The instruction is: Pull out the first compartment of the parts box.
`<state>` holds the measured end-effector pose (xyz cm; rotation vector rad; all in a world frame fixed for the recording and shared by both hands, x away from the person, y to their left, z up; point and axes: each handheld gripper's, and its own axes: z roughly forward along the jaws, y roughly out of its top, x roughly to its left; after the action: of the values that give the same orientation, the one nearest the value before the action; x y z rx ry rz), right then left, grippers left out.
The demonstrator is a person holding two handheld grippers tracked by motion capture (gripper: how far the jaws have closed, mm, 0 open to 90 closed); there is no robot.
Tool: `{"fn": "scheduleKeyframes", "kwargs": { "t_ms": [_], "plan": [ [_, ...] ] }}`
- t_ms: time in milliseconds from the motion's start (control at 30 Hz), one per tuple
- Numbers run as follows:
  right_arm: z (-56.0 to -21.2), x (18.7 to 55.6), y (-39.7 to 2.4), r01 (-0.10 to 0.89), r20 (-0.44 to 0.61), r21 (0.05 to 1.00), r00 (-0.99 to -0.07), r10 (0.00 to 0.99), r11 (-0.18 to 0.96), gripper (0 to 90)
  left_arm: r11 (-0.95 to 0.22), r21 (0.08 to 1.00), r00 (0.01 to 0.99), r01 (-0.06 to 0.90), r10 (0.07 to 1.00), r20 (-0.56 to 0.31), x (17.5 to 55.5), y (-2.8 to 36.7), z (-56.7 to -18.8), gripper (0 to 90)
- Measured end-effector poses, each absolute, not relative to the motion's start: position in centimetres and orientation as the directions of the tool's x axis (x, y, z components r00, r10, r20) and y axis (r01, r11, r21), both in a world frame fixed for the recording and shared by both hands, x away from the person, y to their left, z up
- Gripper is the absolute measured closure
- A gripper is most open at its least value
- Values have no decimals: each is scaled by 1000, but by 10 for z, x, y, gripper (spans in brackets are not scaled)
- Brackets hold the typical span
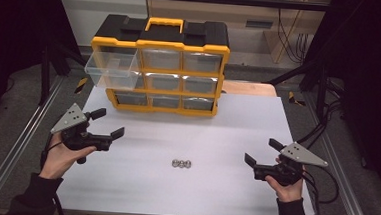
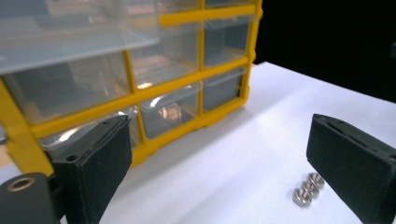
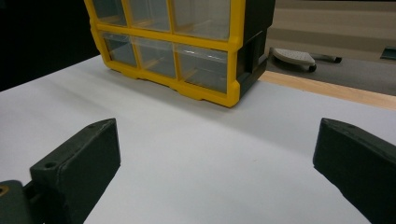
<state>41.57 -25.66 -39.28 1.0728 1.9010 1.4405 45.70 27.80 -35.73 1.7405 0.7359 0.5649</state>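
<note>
nuts waiting, drawer open, nothing picked up yet

i judge this to be the start of the job: the three nuts (image 1: 181,163) sit in a touching row on the table (image 1: 223,189), mid-front, untouched. the top-left drawer (image 1: 109,68) of the organizer (image 1: 159,65) is pulled out, and i can see nothing in it, so i take it as the place they go. all three picks and drops are left.

my left gripper (image 1: 108,124) hovers at the front left with its jaws spread wide and nothing between them; in the left gripper view the nuts (image 2: 308,188) lie just beside its right jaw. my right gripper (image 1: 262,153) hovers at the front right, jaws also spread and bare, well apart from the nuts.

nothing lies between either gripper and the nuts. the open drawer overhangs the table, so i'd have to lift clear of its front wall to drop anything in.
</note>
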Motion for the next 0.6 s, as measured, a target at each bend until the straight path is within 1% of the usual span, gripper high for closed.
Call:
{"fn": "scheduleKeyframes", "kwargs": {
  "t_ms": [167,233,600],
  "plan": [
    [-393,416,-256,281,58,952,-554,831,121,13,-220,953,714,208,700,6,458,270,-365,65],
    [-393,416,-257,283,54,951,-556,829,127,13,-236,950,735,205,679,10,459,264,-371,61],
    [-394,416,-257,285,55,950,-556,829,129,13,-305,924,773,231,635,16,463,237,-390,54]
  ]
}}
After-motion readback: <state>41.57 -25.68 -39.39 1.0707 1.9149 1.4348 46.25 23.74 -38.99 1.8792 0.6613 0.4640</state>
